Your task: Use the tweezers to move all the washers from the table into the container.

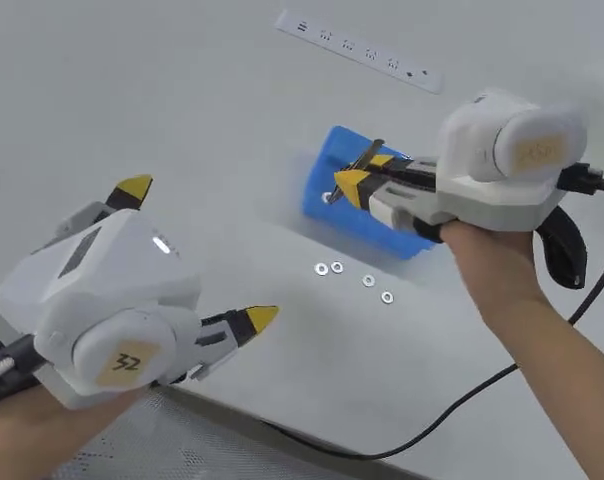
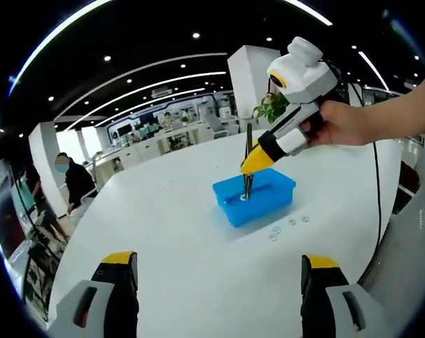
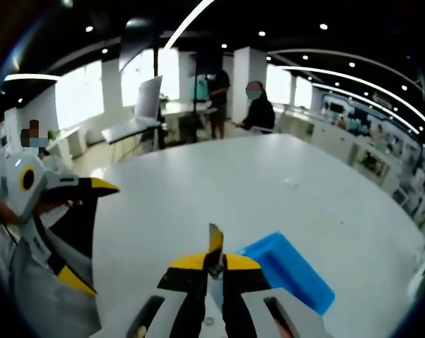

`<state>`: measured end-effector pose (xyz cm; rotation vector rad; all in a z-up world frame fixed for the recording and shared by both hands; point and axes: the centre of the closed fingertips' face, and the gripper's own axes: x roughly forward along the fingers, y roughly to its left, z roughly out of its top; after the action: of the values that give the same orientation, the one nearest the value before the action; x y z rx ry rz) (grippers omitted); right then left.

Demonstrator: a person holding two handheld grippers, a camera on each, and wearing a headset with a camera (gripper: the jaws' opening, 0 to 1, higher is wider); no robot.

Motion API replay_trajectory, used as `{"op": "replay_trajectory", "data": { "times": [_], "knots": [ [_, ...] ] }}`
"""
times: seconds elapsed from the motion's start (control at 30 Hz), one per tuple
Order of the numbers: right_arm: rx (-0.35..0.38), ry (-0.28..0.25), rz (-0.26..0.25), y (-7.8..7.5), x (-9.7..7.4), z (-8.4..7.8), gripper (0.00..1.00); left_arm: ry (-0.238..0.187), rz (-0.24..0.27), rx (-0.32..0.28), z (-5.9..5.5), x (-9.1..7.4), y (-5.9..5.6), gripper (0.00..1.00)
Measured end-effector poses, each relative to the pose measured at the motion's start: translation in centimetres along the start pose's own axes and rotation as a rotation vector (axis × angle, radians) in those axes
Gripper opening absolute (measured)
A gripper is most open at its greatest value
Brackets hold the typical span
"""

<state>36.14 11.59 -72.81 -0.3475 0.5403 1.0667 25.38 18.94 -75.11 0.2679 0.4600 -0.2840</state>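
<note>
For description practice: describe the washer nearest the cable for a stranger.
On the white table, find the blue rectangular plastic container. Four silver metal washers lie beside it. Take the end washer, nearest the black cable, away from the close pair.

The container (image 1: 324,172) is overhung by the right gripper (image 1: 366,171) and tweezers (image 1: 372,148); open table (image 1: 182,120) is left around the washers (image 1: 368,281).

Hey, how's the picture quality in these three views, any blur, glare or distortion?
Head view: soft even light on the white table, faint shadows, the four loose washers sharp, a pale haze round the container. Left gripper view: strong fisheye bending of the ceiling lights. Right gripper view: windows blown out, tweezers and right gripper blurred.
</note>
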Motion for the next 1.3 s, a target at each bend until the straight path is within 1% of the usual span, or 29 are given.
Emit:
{"op": "replay_trajectory", "data": {
  "times": [0.07,0.13,0.23,0.27,0.3,0.37,0.43,0.47,0.5,0.53,0.57,0.6,0.63,0.83,0.93,0.97,1.03,1.1,1.2,1.3],
  "knots": [
    [0.014,-0.012,-0.023,-0.7,0.1,0.2,0.04,-0.015,0.0,-0.033,0.2,-0.1,0.2,0.99],
    [0.036,-0.023,-0.033,-1.3,0.4,0.4,0.04,-0.028,0.0,-0.059,0.4,-0.1,0.3,0.99],
    [0.05,-0.02,-0.053,-2.1,1.2,0.1,0.04,-0.032,0.0,-0.086,0.4,-0.1,0.4,0.99],
    [0.058,-0.016,-0.058,-2.3,1.5,-0.1,0.04,-0.029,0.002,-0.087,0.3,-0.1,0.5,0.99],
    [0.064,-0.012,-0.073,-2.7,1.9,-0.4,0.04,-0.025,0.005,-0.084,0.3,-0.1,0.5,0.99],
    [0.071,0.001,-0.085,-3.2,2.6,-1.0,0.04,-0.028,0.004,-0.079,0.3,-0.1,0.4,0.99],
    [0.078,0.005,-0.096,-3.6,3.4,-1.6,0.04,-0.022,0.005,-0.064,0.2,-0.1,0.3,0.99],
    [0.081,0.005,-0.094,-3.6,3.6,-1.7,0.04,-0.015,0.006,-0.054,0.1,0.0,0.2,0.99],
    [0.108,0.025,-0.066,-3.3,4.2,-2.4,0.04,-0.014,0.006,-0.047,0.1,0.0,0.2,0.99],
    [0.113,0.041,-0.071,-3.5,4.6,-2.8,0.04,-0.016,0.006,-0.043,0.1,0.0,0.1,0.99],
    [0.105,0.041,-0.073,-3.5,4.8,-2.9,0.04,-0.017,0.006,-0.04,0.1,0.0,0.1,0.99],
    [0.096,0.047,-0.065,-3.7,5.3,-3.1,0.04,-0.017,0.006,-0.039,0.1,0.0,0.1,0.99],
    [0.1,0.057,-0.066,-3.9,5.6,-3.4,0.04,-0.014,0.005,-0.039,0.1,0.0,0.1,0.99],
    [0.103,0.063,-0.069,-5.0,6.3,-3.9,0.04,0.001,0.008,-0.045,-0.2,0.1,0.3,0.99],
    [0.118,0.064,-0.069,-4.9,6.4,-3.9,0.04,0.007,0.009,-0.04,-0.3,0.1,0.3,0.99],
    [0.12,0.063,-0.072,-5.0,6.4,-3.9,0.04,0.013,0.003,-0.038,-0.5,0.1,0.2,0.99],
    [0.121,0.062,-0.078,-5.4,6.6,-4.0,0.04,0.023,0.007,-0.03,-0.6,0.2,0.2,0.99],
    [0.115,0.059,-0.084,-5.4,6.6,-4.0,0.04,0.024,0.009,-0.028,-0.6,0.2,0.2,0.99],
    [0.128,0.053,-0.074,-5.2,6.7,-3.9,0.04,0.025,0.008,-0.034,-0.6,0.2,0.3,0.99],
    [0.124,0.065,-0.072,-5.0,7.1,-4.4,0.04,0.031,0.006,-0.032,-0.7,0.2,0.2,0.99]
  ]
}}
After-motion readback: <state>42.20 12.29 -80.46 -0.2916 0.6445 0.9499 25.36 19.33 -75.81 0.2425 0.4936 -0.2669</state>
